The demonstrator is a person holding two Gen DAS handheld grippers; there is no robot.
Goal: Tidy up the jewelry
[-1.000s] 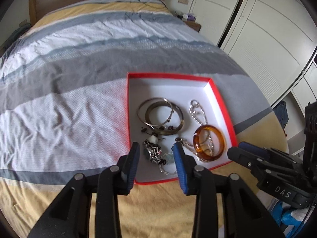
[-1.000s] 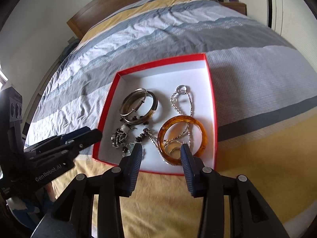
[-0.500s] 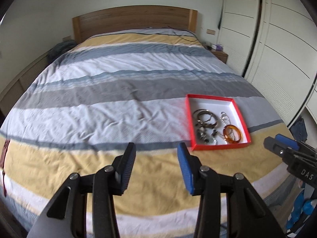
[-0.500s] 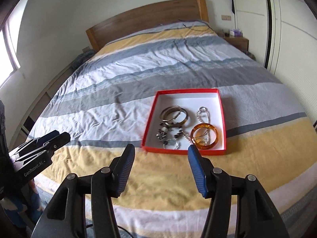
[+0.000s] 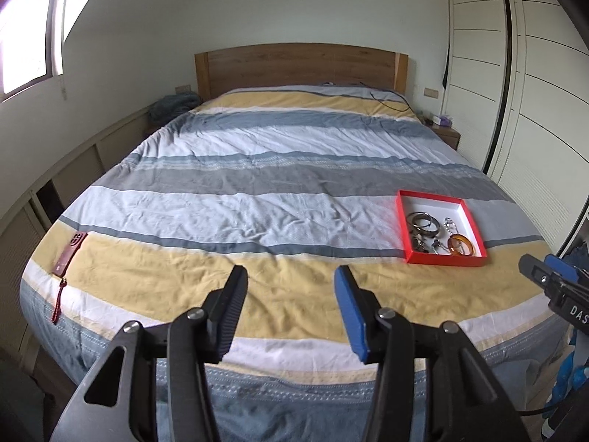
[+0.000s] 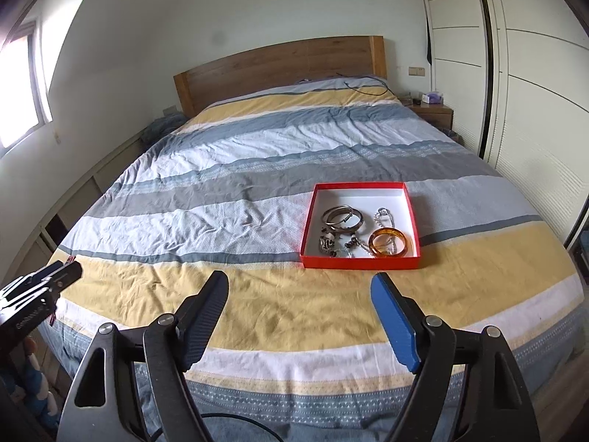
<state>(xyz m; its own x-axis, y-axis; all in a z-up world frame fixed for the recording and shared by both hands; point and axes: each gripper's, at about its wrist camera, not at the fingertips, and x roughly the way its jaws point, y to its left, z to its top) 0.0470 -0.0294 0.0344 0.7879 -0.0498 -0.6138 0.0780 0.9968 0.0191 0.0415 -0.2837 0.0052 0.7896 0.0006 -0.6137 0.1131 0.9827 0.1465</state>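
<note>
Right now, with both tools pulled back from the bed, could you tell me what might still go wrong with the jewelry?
1. The red tray sits on soft, wrinkled bedding near the foot edge; leaning on the mattress could tip or slide it.
2. The chain lies partly through the amber bangle, so lifting one may drag the other out.
3. The beaded pieces are piled together and could tangle.
Both the left tool and right tool are opening, with nothing between them.
</note>
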